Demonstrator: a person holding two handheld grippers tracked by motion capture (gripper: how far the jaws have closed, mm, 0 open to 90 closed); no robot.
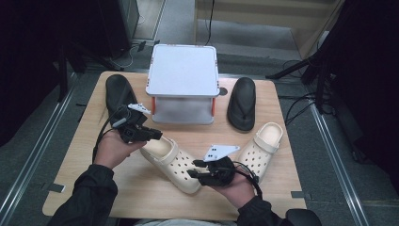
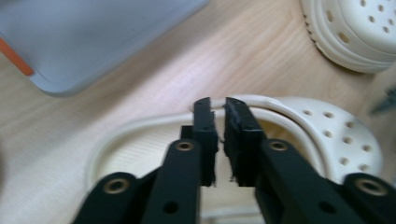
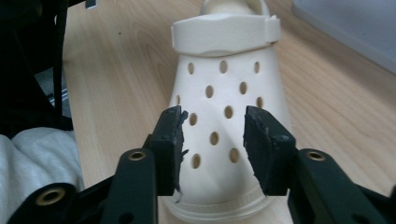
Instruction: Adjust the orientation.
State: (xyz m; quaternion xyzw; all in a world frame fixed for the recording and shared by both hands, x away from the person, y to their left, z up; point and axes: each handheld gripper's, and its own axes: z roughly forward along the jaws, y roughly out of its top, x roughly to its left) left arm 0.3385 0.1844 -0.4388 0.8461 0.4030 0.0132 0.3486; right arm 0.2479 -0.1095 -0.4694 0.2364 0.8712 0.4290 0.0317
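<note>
Cream clog (image 1: 170,162) lies on the tabletop (image 1: 89,174). Left gripper (image 2: 220,140) fingers pinch its heel strap. Right gripper (image 3: 212,149) fingers sit apart over its toe, not squeezing yet. Lifting it is still to do.

Cream clog (image 3: 224,107): matt, smooth moulded foam-like plastic, perforated. Surface (image 1: 141,197): pale wood grain, satin finish. Gripper fingers (image 3: 268,149): black matt plastic with rough, frayed pads.
</note>
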